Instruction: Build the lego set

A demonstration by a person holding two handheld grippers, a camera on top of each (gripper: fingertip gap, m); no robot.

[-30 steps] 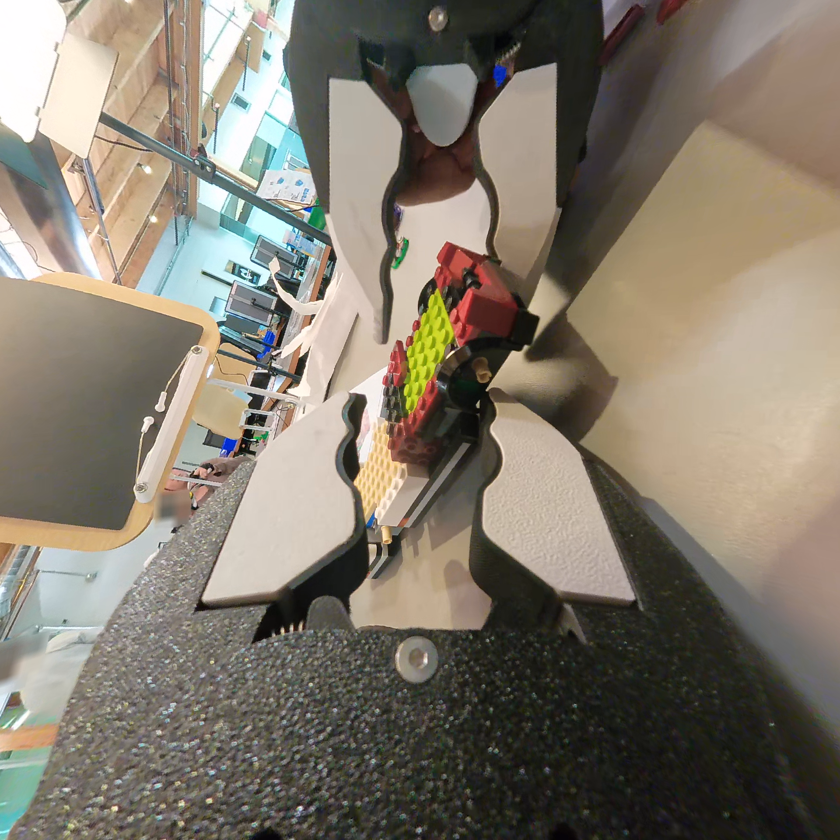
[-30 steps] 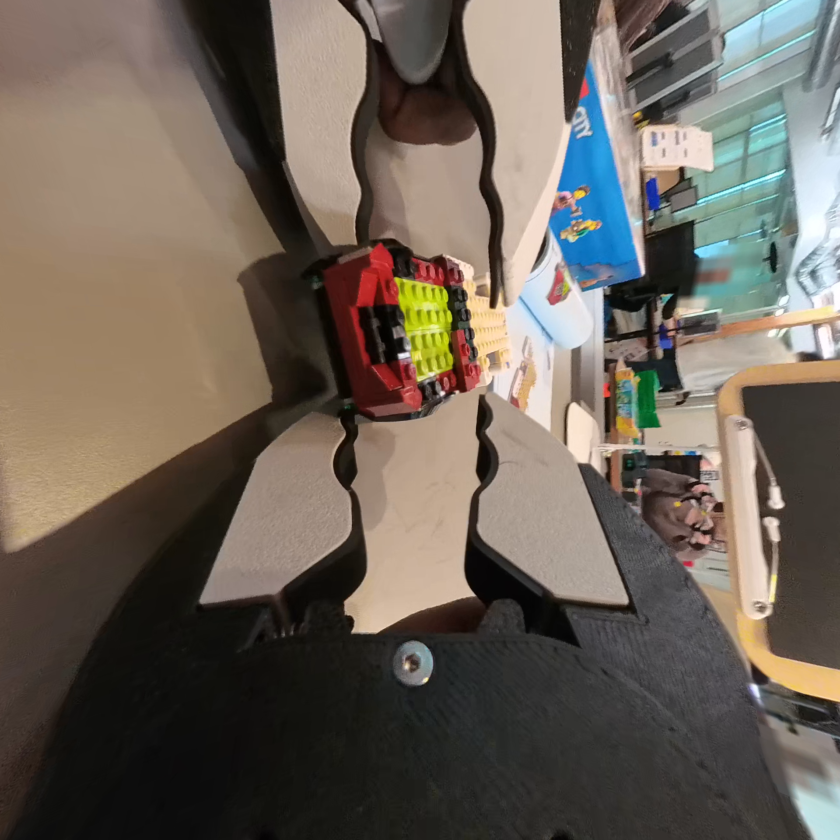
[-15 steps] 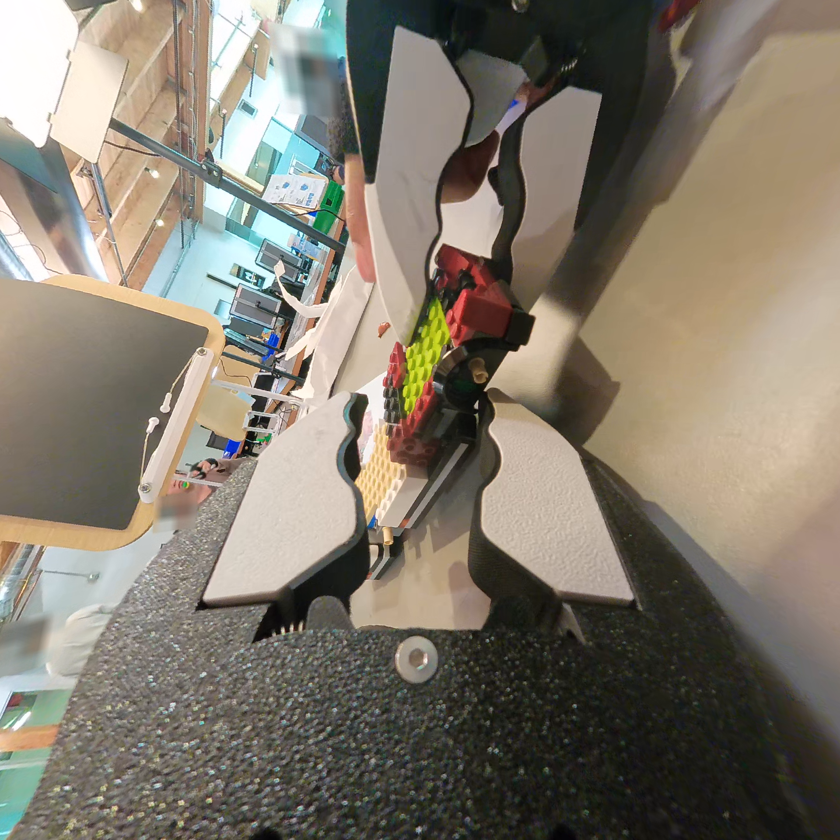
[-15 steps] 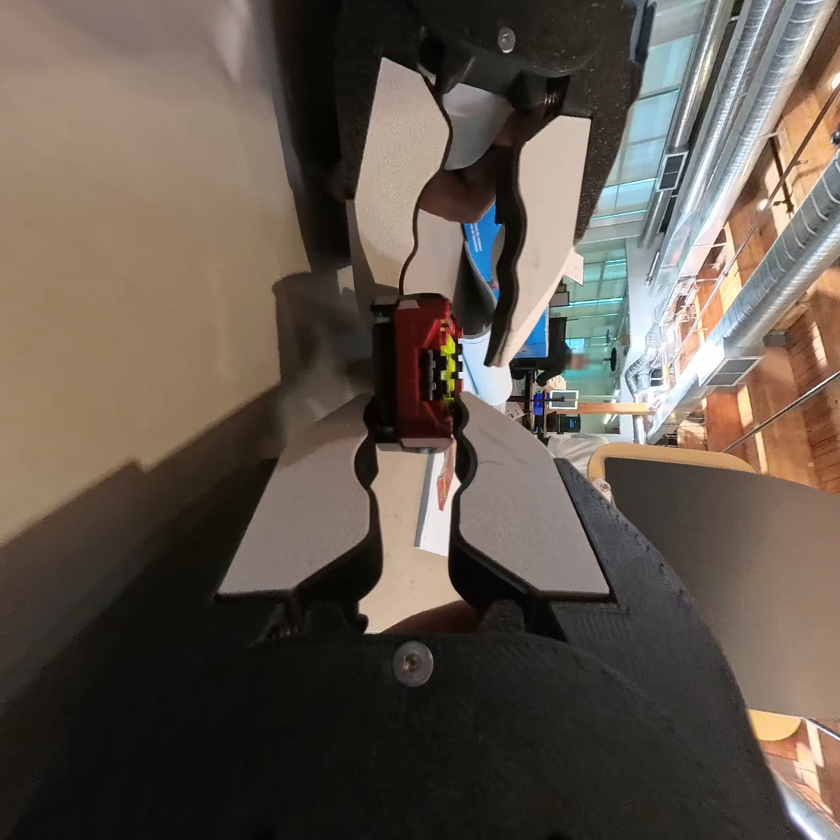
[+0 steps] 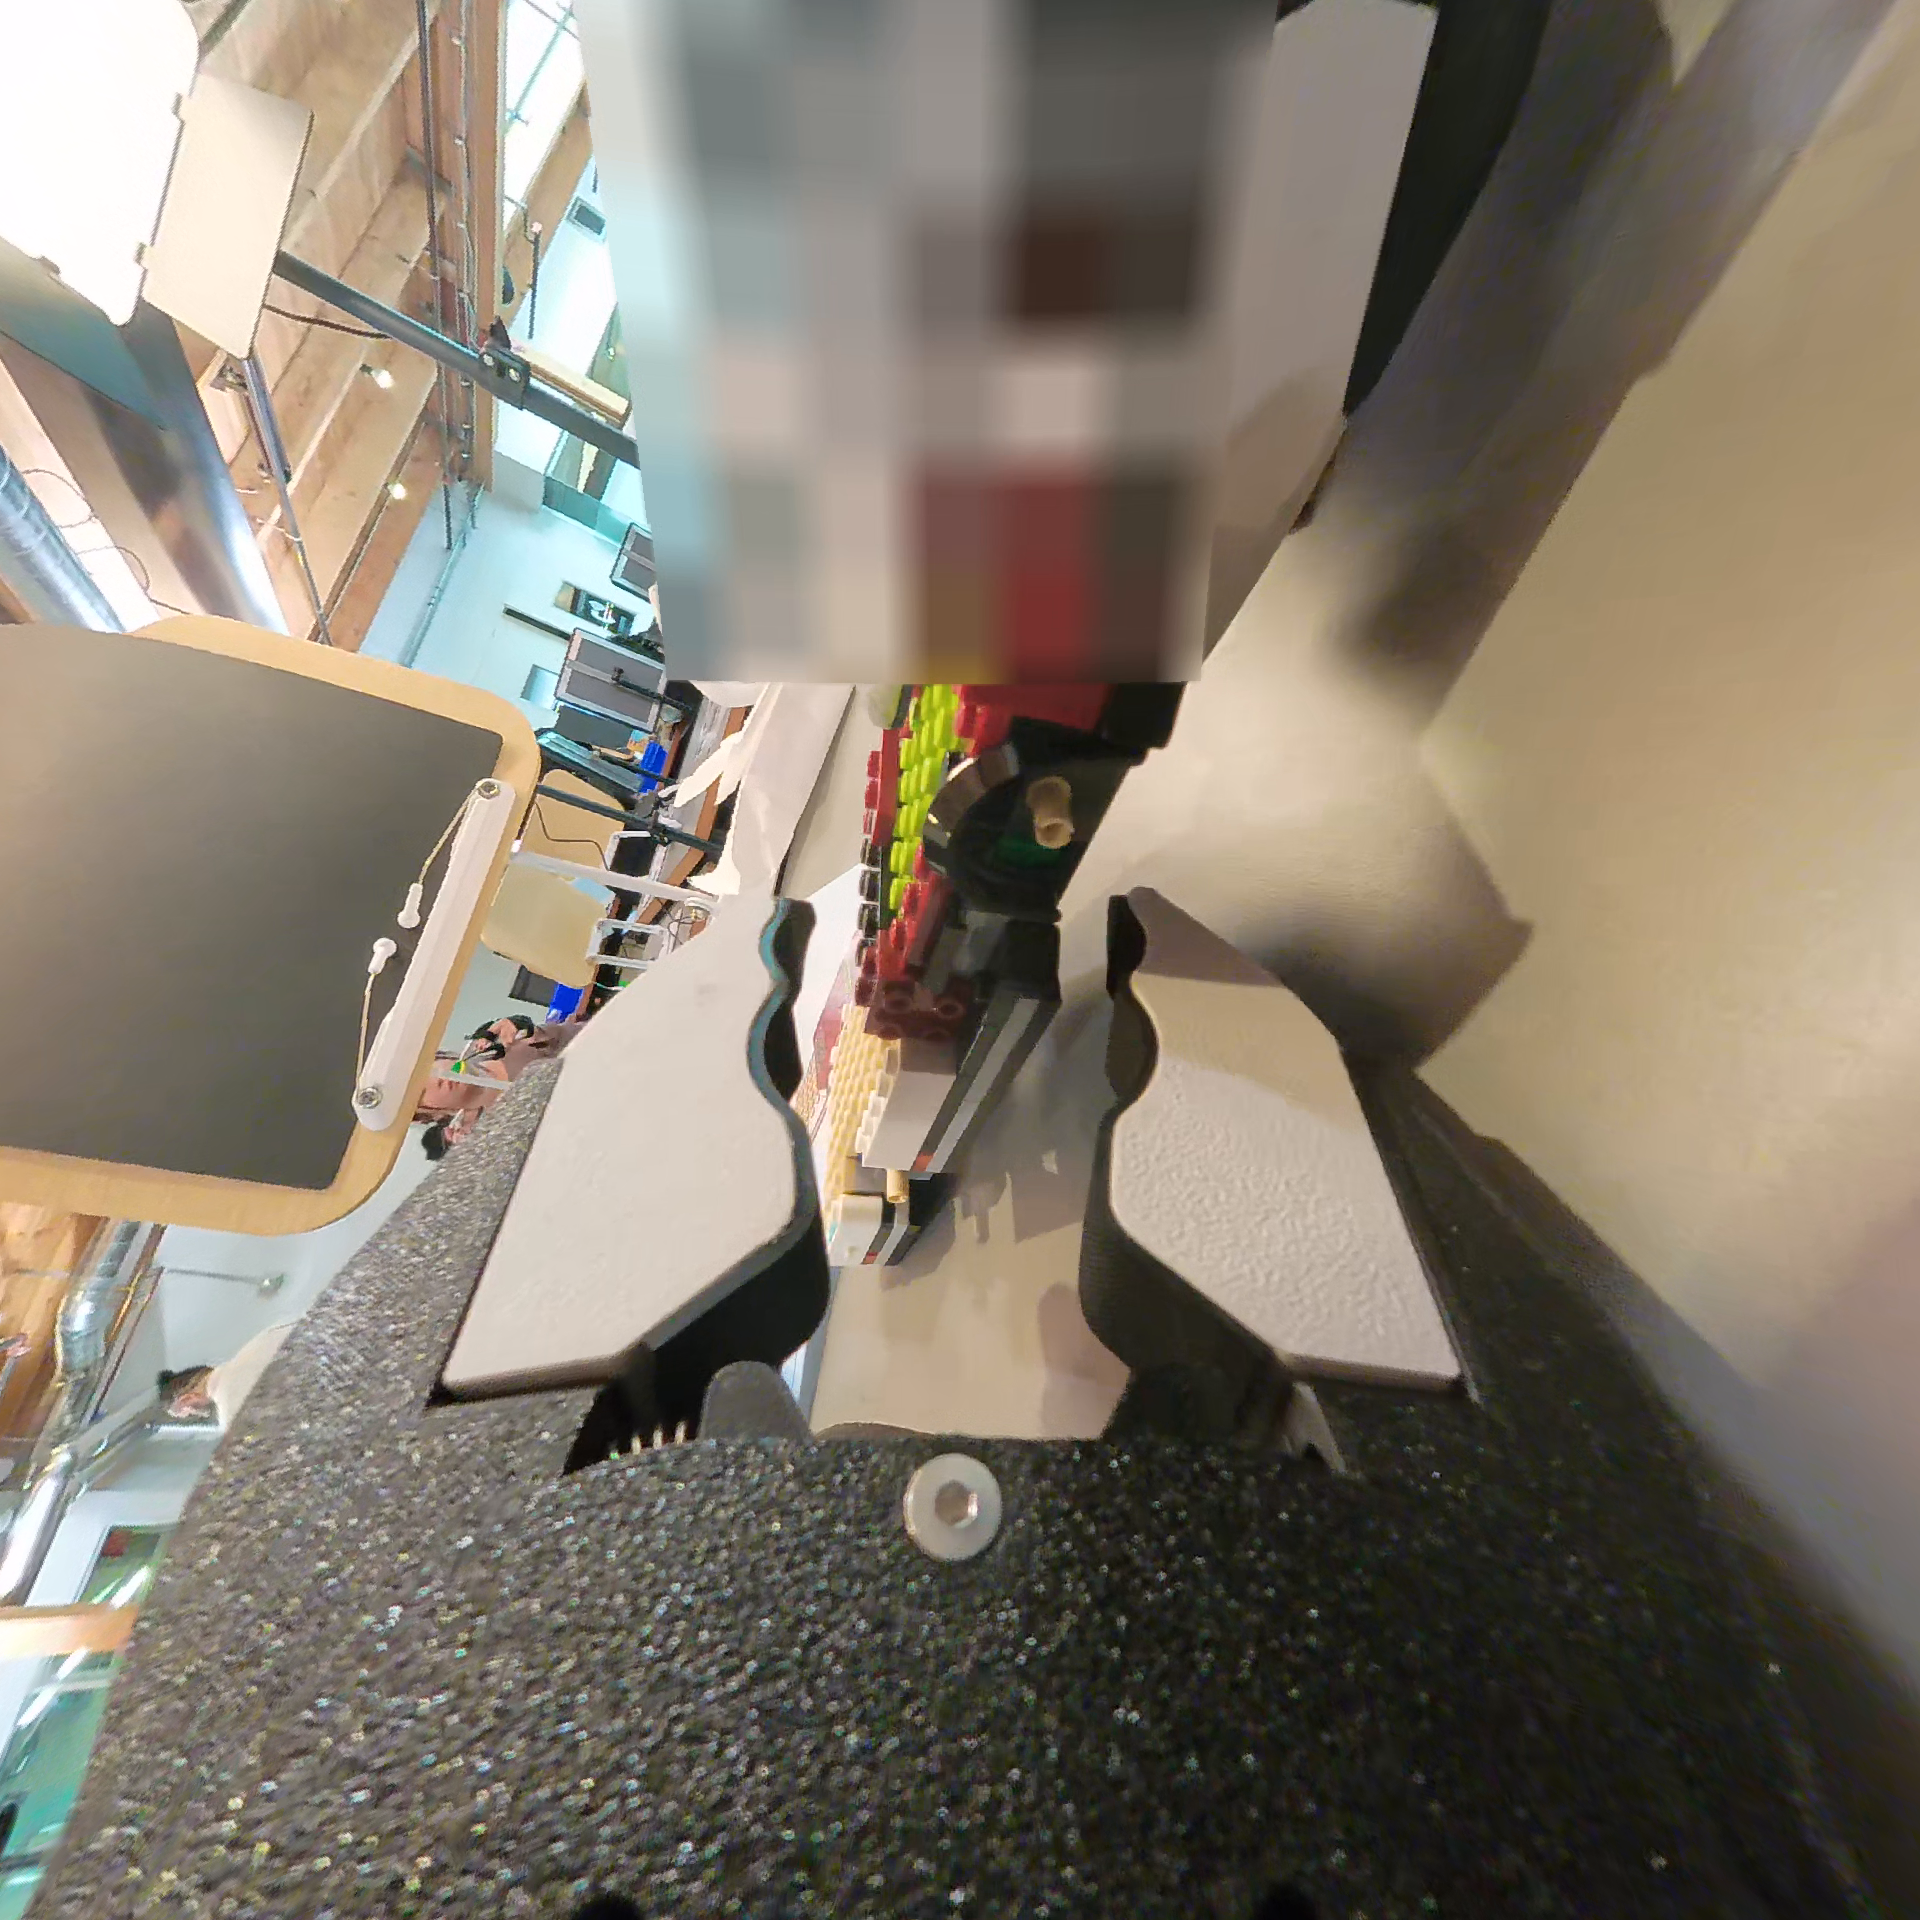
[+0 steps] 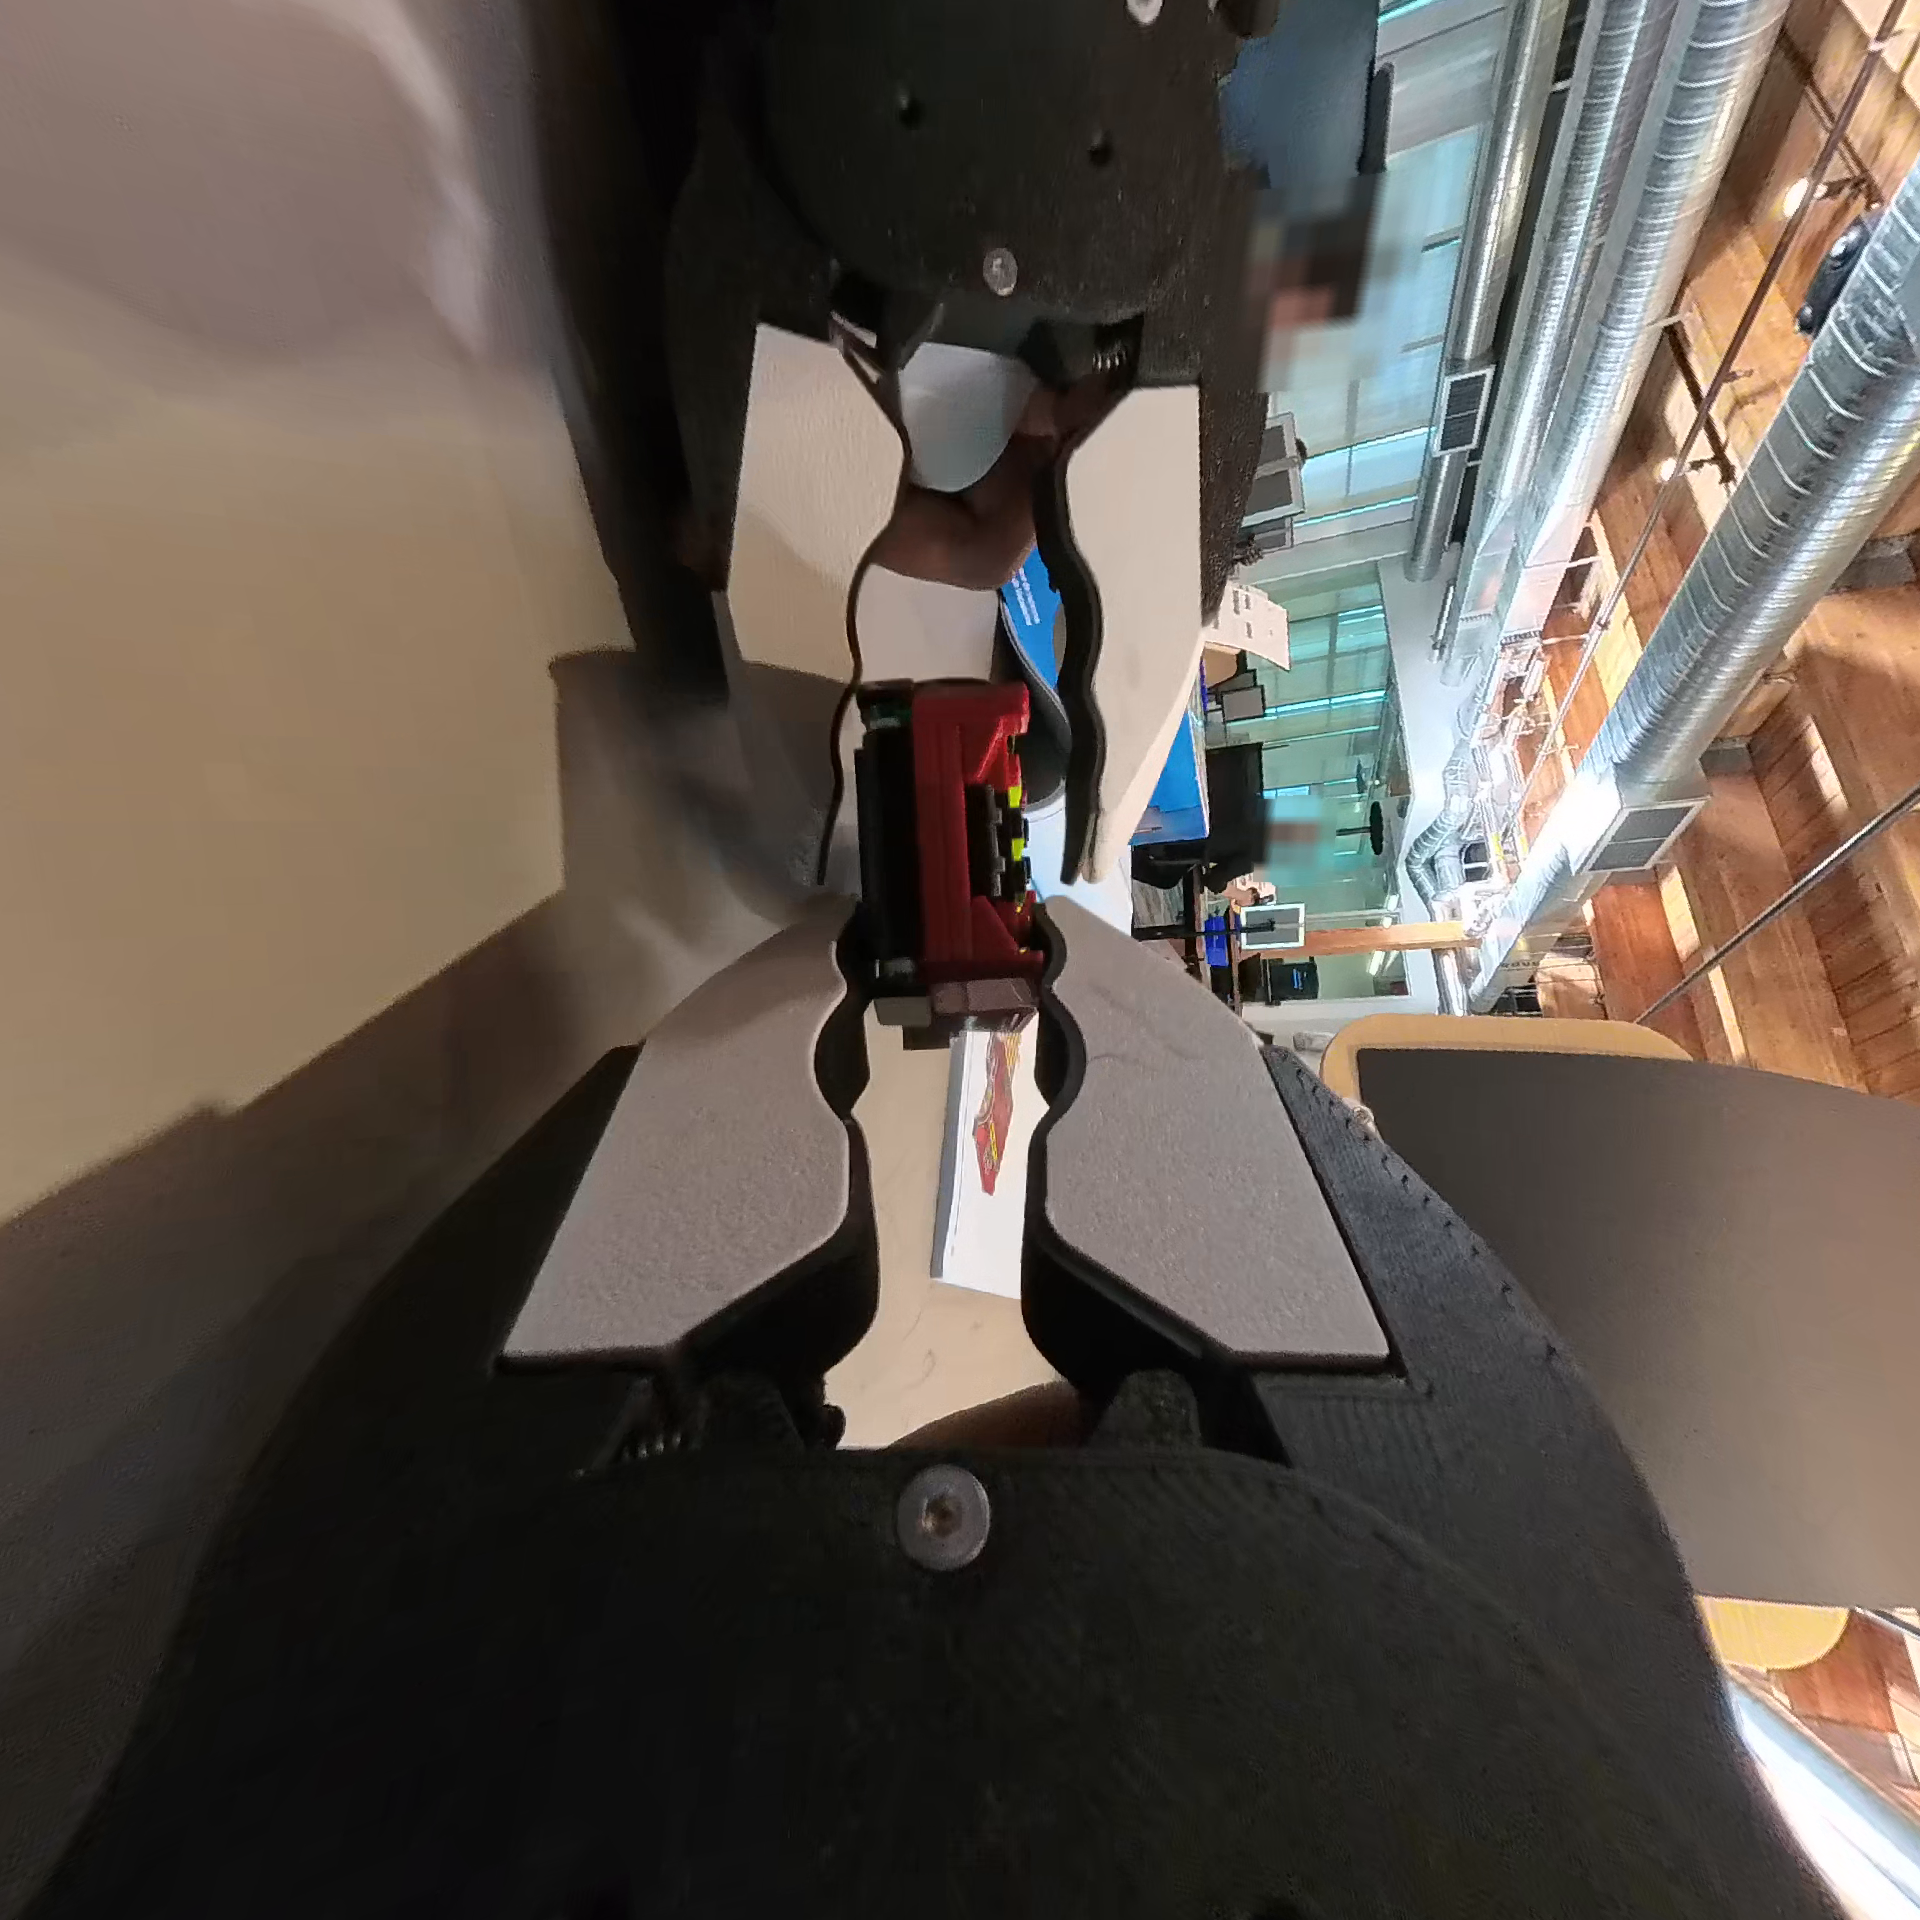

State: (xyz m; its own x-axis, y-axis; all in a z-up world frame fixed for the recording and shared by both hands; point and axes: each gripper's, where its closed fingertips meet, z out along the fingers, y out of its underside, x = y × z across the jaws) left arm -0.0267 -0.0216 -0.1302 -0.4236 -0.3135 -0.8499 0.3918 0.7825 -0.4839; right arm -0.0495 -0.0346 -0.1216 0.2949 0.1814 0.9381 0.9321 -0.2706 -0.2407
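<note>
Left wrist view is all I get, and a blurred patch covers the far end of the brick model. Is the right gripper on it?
Observer: Yes. The right wrist view shows the right gripper shut on the red end of the brick model, with a pad pressed against each side.
Operator: How does my left gripper look from that side?
Observer: It is open around the model's other end. The finger on the studded side stands clear of the bricks, with a visible gap.
</note>
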